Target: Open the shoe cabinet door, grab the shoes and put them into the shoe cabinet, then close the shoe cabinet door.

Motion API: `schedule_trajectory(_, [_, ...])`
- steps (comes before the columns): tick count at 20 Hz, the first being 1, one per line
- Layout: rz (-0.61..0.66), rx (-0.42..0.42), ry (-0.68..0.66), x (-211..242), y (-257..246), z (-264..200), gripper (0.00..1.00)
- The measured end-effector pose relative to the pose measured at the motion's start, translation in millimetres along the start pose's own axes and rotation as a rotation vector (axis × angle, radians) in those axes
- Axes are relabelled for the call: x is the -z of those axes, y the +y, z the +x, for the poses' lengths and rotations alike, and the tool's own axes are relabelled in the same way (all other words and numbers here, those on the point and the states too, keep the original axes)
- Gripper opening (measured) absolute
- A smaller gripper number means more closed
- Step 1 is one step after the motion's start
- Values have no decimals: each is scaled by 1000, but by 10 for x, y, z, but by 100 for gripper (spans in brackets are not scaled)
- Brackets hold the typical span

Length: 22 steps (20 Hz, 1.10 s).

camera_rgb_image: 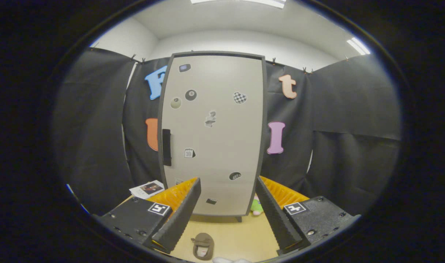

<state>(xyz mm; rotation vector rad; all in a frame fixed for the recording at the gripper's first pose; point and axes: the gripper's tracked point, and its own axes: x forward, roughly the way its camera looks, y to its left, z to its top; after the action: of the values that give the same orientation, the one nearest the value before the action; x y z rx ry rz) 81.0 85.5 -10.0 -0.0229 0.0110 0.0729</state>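
The gripper (227,204) hangs released, its fingers spread wide apart with bare tabletop (237,233) between them. A brown shoe (203,246) lies low between the fingers. Beyond them the shoe cabinet (213,133) stands upright, door closed, dark handle (166,147) at its left edge.

A single fisheye camera rides on the gripper (227,215) and looks forward along its two fingers (178,215), which rise spread apart, with nothing between them, from the lower part of the picture. It faces the shut cabinet (213,135) head-on from a moderate distance, so the whole door is in view. It sits low above the table (240,233) and tilts slightly upward, taking in the booth wall (339,128) on both sides and the ceiling (244,22).
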Motion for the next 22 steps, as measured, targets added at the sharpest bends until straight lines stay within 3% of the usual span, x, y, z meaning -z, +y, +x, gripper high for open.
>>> schedule_trajectory(9, [22,-189,-6,-176,1172,1091,98])
schedule_trajectory(16, [5,-211,21,-113,1741,1900,98])
schedule_trajectory(19, [17,-199,61,0,1823,2156,94])
schedule_trajectory(22, [25,-195,70,19,1874,2279,79])
